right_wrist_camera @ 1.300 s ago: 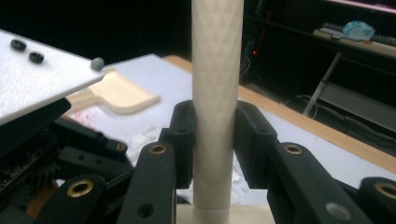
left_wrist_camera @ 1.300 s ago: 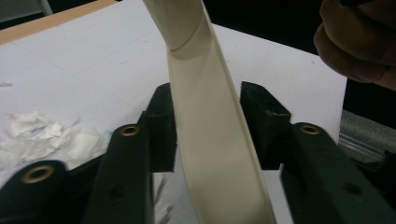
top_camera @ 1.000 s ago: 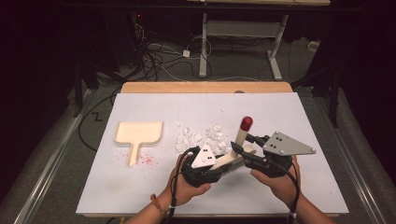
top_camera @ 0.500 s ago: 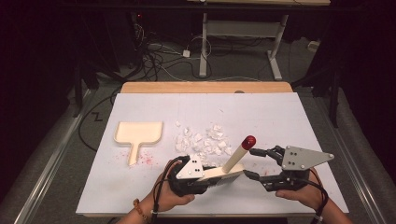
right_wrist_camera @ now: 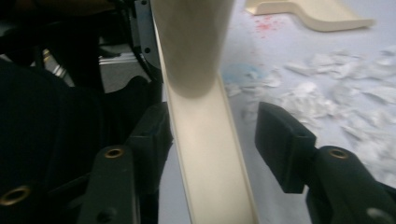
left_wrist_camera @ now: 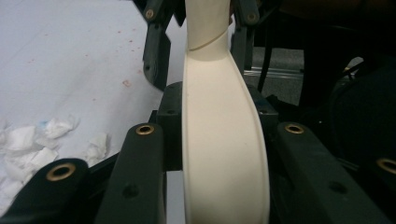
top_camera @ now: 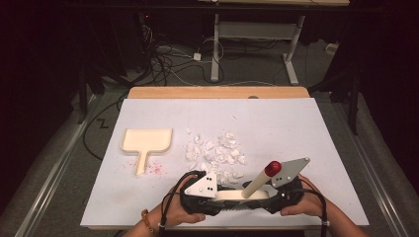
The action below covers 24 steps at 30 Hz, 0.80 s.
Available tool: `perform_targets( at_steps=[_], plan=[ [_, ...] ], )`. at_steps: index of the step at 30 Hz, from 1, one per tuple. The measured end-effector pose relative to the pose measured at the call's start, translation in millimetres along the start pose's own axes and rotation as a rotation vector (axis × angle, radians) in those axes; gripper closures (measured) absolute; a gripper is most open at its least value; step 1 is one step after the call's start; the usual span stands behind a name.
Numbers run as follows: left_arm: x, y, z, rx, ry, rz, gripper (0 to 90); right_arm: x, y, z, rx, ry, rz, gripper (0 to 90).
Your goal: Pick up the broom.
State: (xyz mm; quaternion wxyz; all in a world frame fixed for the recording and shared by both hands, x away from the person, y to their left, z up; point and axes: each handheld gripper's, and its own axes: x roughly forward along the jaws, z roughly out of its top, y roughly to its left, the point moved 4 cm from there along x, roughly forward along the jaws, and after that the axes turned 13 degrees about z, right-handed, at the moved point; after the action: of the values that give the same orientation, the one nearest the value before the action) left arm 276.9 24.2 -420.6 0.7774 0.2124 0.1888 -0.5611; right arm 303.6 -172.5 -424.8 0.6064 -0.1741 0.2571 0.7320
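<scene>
A cream brush (top_camera: 241,196) with a red-tipped handle (top_camera: 272,169) is held low over the table's near edge. My left gripper (top_camera: 221,196) is shut on one end of its long cream body (left_wrist_camera: 219,140). My right gripper (top_camera: 261,197) faces it from the other end. Its jaws have just been closing around the brush body (right_wrist_camera: 210,158). One pad lies against the body, and a gap is left at the other pad (right_wrist_camera: 280,140). The handle (right_wrist_camera: 194,42) rises close in front of the right gripper's camera.
A cream dustpan (top_camera: 146,140) lies at the left of the white table (top_camera: 306,133), with red specks (top_camera: 153,169) by its handle. Several crumpled white paper scraps (top_camera: 217,153) are spread mid-table, just beyond the grippers. A wooden strip (top_camera: 217,92) runs along the far edge.
The brush has come down toward the near edge and its handle leans right. The right gripper, which stood apart to the right half a second ago, has moved in around the brush's end.
</scene>
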Motion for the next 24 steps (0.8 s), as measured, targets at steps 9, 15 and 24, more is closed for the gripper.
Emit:
perform_targets(
  at_steps=[9,15,24],
  plan=[
    [-5.5,9.5,-2.2,-0.044,-0.037,0.069,52.8,15.3,1.2,2.8,-0.021,0.002,0.015,67.9],
    [-22.4,15.9,-8.7,0.000,-0.005,0.327,32.7,2.6,-2.7,2.4,-0.001,-0.018,-0.143,68.0],
    [-51.6,37.9,-69.9,-0.030,0.137,0.627,20.2,-32.3,-8.0,2.0,0.072,-0.061,-0.300,68.0]
  ],
)
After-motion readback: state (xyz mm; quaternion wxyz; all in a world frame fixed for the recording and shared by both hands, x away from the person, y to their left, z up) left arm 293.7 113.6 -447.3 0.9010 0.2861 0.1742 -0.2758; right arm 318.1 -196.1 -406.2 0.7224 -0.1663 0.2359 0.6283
